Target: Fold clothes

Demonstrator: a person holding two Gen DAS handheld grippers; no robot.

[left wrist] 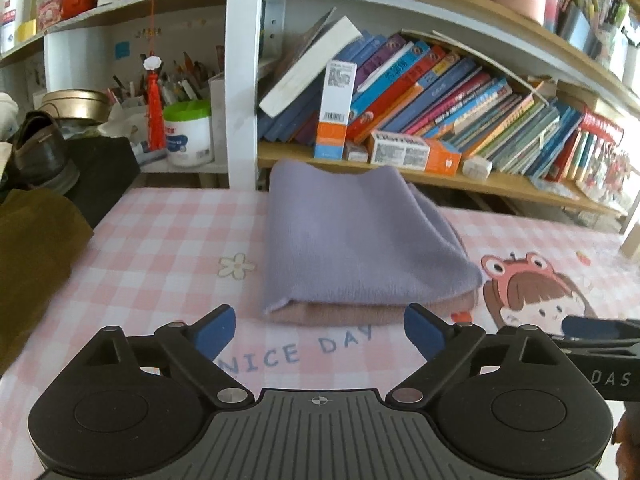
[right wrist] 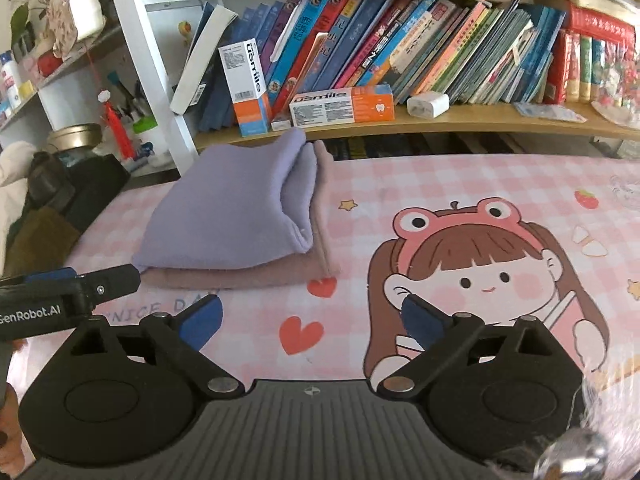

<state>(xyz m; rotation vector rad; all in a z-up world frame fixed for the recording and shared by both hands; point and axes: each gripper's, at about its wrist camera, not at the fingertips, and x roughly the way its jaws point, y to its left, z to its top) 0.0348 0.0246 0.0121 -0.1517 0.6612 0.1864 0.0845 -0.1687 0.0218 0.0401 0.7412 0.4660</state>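
Cloths, lilac (left wrist: 352,240) folded atop pink (left wrist: 332,314), lie near my table's (left wrist: 160,240) far edge; both tongs, left (left wrist: 320,332) and right (right wrist: 312,320), gape wide, holding nothing.

"NICE DAY" on tablecloth (left wrist: 168,248); "usmile" boxes (right wrist: 342,105)

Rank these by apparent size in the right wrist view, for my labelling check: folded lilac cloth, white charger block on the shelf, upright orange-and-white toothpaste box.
1. Folded lilac cloth, though it lies nearer the camera.
2. Upright orange-and-white toothpaste box.
3. White charger block.
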